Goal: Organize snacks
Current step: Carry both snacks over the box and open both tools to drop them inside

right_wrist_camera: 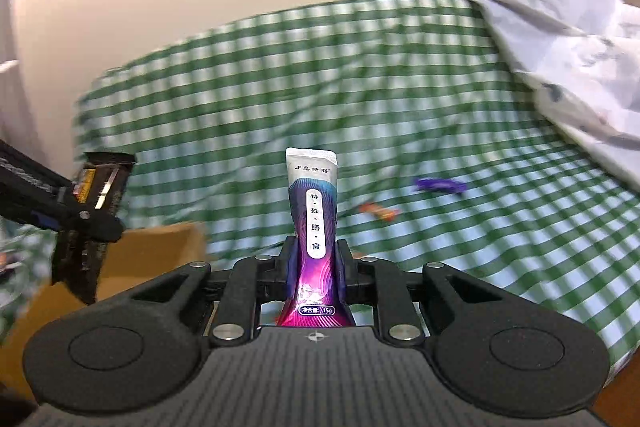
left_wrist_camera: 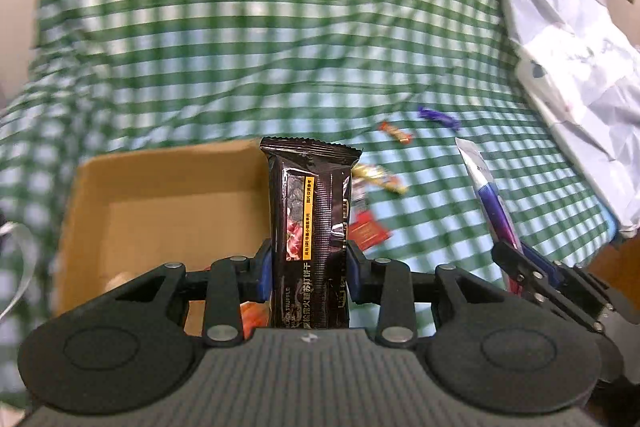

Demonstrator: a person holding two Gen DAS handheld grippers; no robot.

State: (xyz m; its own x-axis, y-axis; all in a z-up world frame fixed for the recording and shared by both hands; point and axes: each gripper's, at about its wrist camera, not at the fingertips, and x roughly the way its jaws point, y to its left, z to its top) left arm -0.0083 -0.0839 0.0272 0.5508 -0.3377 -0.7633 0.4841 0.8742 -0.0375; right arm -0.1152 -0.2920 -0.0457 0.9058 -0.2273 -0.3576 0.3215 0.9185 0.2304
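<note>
left gripper (left_wrist_camera: 308,267) – we see it clamping black cracker pack (left_wrist_camera: 310,211) above cardboard box (left_wrist_camera: 168,203) | right gripper (right_wrist_camera: 316,267) – pinching purple sachet (right_wrist_camera: 314,219) right of box

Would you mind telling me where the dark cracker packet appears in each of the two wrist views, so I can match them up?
Left wrist view: the dark cracker packet stands upright at centre, clamped in the left hand-held gripper.
Right wrist view: the same packet is at the left edge, blurred, in the left hand-held gripper.
Shared landmark: the cardboard box, behind and left of the packet in the left view, just right of it in the right view.
</note>
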